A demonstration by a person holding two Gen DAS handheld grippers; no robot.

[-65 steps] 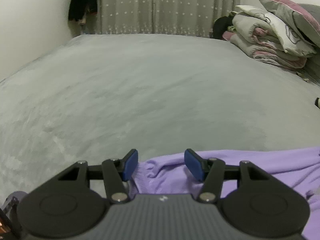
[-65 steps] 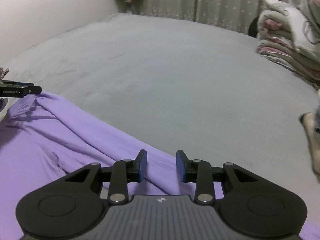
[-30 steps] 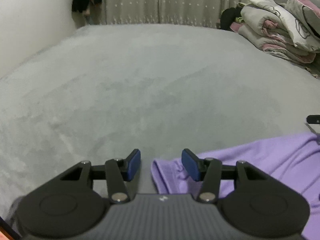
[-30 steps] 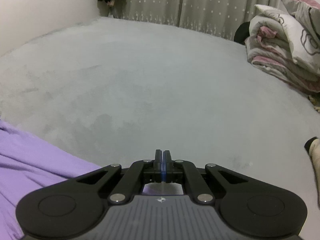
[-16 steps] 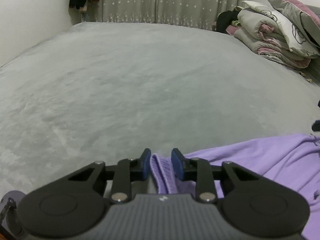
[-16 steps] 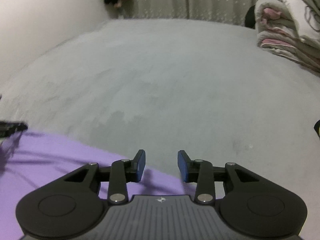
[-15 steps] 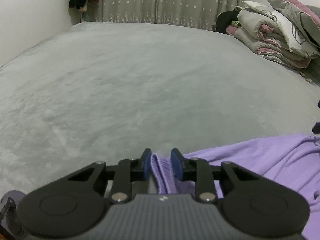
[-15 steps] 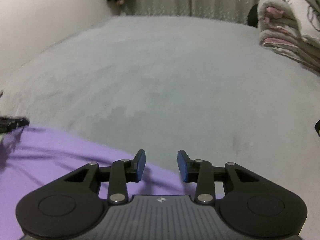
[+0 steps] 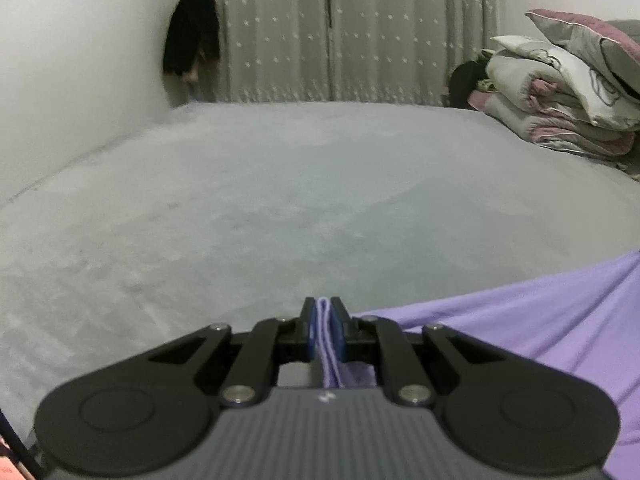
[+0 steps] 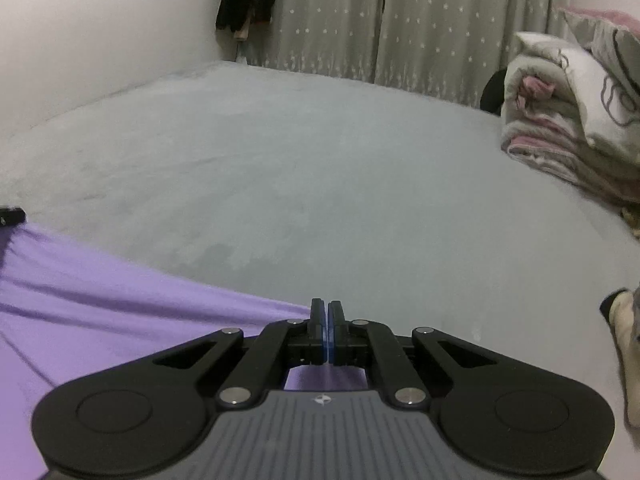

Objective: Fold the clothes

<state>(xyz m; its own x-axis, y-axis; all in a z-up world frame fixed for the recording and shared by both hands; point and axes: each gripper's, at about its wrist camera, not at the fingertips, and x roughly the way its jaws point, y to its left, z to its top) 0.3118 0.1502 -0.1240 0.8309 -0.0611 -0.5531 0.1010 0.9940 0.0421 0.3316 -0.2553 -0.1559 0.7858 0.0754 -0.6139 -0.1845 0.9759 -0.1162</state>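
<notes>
A purple garment [image 9: 540, 328] is stretched above the grey bed [image 9: 320, 200], pulled taut between my two grippers. My left gripper [image 9: 325, 330] is shut on its left edge; folded purple cloth shows between the blue pads. In the right wrist view the garment [image 10: 100, 312] fills the lower left. My right gripper [image 10: 327, 332] is shut with its pads pressed together on the garment's right edge; purple cloth shows just beneath them. The tip of the left gripper shows at that view's far left edge [image 10: 10, 215].
Folded quilts and pillows [image 9: 568, 92] are stacked at the bed's right side. Curtains [image 9: 340, 32] hang behind the bed. A dark item [image 9: 192, 36] hangs on the wall at back left. A pale item [image 10: 624, 344] lies at the right edge.
Both grippers have closed on the garment's edge: the left from half closed, the right from open. Both have lifted, and the cloth is now taut between them.
</notes>
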